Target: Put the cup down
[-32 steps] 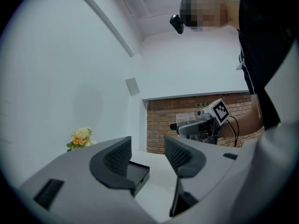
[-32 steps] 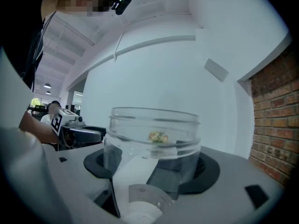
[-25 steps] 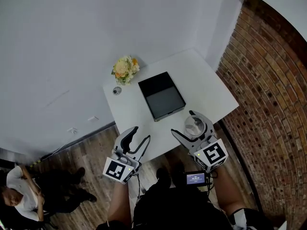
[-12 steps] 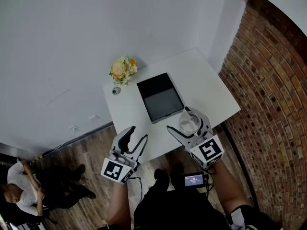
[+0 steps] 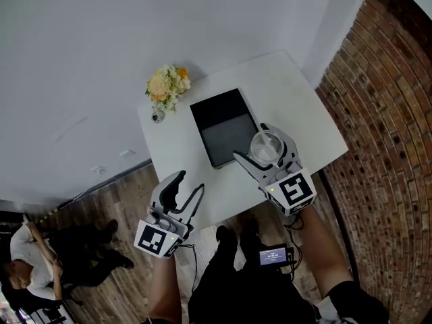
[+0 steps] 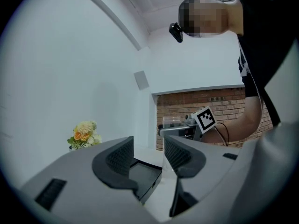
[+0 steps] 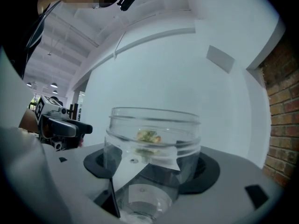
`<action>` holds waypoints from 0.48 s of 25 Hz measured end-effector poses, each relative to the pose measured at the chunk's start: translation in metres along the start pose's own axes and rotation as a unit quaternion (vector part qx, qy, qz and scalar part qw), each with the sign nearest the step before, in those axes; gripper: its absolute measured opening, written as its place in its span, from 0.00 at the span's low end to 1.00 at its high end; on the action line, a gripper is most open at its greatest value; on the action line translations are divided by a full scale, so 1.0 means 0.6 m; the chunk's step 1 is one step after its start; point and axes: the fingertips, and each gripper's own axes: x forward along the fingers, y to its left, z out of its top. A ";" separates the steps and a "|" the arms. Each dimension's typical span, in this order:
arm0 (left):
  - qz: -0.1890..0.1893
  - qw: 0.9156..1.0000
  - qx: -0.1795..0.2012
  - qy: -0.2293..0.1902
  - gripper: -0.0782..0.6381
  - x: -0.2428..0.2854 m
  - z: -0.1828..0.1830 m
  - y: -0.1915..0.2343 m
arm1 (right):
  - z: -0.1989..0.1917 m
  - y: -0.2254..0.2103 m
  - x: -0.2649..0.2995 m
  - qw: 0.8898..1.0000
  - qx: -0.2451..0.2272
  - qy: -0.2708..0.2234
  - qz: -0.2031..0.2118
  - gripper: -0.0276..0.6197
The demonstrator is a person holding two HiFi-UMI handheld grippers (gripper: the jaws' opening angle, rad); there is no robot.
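Table (image 5: 304,103): white, rectangular, set askew in the middle of the frame, with a far corner close to the white wall (image 5: 101,39).
Tray (image 5: 224,125): black, flat and rectangular, lying on the middle of the table.
Flowers (image 5: 165,86): a cream and orange bunch in a small vase at the table's upper-left corner, near the tray but not touching it.
Brick wall (image 5: 388,154): red, running down the right side.
Floor (image 5: 115,194): dark wooden planks, lower left.
Seated person (image 5: 34,265): in the lower-left corner, well apart from the table.
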 end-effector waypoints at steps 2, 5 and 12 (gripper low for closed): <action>0.002 1.000 -0.006 0.003 0.40 0.005 -0.009 0.010 | -0.012 -0.015 0.023 1.000 0.001 0.002 -0.002 0.64; 0.005 1.000 -0.015 0.005 0.40 0.012 -0.025 0.022 | -0.024 -0.039 0.060 1.000 0.000 -0.002 -0.005 0.64; 0.016 0.999 -0.026 0.008 0.40 0.027 -0.048 0.047 | -0.041 -0.079 0.141 1.000 -0.008 -0.017 -0.002 0.64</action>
